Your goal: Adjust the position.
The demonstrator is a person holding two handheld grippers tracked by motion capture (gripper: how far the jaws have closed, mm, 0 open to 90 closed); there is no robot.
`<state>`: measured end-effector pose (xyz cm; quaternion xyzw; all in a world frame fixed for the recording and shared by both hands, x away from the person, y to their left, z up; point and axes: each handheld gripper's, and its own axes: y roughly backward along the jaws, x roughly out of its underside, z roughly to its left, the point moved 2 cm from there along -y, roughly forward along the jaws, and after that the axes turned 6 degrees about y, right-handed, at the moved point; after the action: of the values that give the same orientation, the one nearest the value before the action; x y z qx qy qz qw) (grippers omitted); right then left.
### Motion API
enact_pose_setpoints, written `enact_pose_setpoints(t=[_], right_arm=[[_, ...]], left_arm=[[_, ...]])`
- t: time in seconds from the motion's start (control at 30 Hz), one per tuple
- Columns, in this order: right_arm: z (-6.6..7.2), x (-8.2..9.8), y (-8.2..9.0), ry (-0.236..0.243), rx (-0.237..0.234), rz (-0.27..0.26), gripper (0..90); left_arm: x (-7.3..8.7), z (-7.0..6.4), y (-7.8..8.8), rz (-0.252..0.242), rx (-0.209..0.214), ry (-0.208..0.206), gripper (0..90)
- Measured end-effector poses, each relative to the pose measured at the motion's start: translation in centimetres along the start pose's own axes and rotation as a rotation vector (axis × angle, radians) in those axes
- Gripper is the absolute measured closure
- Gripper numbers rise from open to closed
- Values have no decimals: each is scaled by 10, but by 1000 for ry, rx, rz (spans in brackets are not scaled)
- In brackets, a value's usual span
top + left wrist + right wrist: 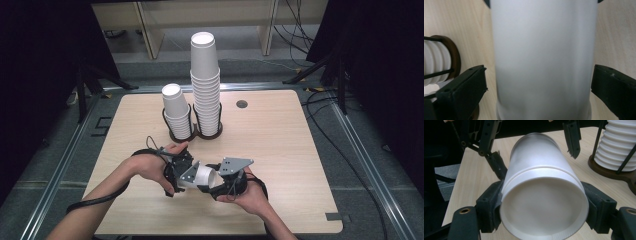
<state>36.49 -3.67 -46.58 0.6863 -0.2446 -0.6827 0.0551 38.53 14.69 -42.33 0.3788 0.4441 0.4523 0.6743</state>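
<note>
Right gripper (216,181) clamps a white paper cup (204,176) by its rim end just above the table (280,150), left gripper (186,170) gaping around its base, so I'd judge stacking it in the holder (196,134) remains.

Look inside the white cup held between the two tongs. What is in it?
The cup opens toward the right tongs, which grip its rim. Its inside looks plain white with nothing in it. The bottom is blurred, so something small there cannot be ruled out.
</note>
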Motion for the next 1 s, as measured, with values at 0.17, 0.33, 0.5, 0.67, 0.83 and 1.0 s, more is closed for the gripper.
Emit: enact_pose_setpoints(t=[0.17,0.33,0.5,0.67,0.83,1.0], right_arm=[[-1,2,4,10,20,-5,271],[-4,6,11,-3,48,-13,271],[-7,8,19,-1,74,-29,270],[-8,10,27,-30,85,-25,270],[-8,12,29,-45,101,-31,270],[-9,13,31,-33,125,-54,270]], left_arm=[[7,-1,4,-71,-57,69,0],[16,-4,12,-163,-98,121,0],[25,-8,17,-238,-136,184,0],[35,-16,14,-338,-173,260,0],[46,-20,12,-434,-218,388,0],[53,-26,6,-566,-227,535,0]])
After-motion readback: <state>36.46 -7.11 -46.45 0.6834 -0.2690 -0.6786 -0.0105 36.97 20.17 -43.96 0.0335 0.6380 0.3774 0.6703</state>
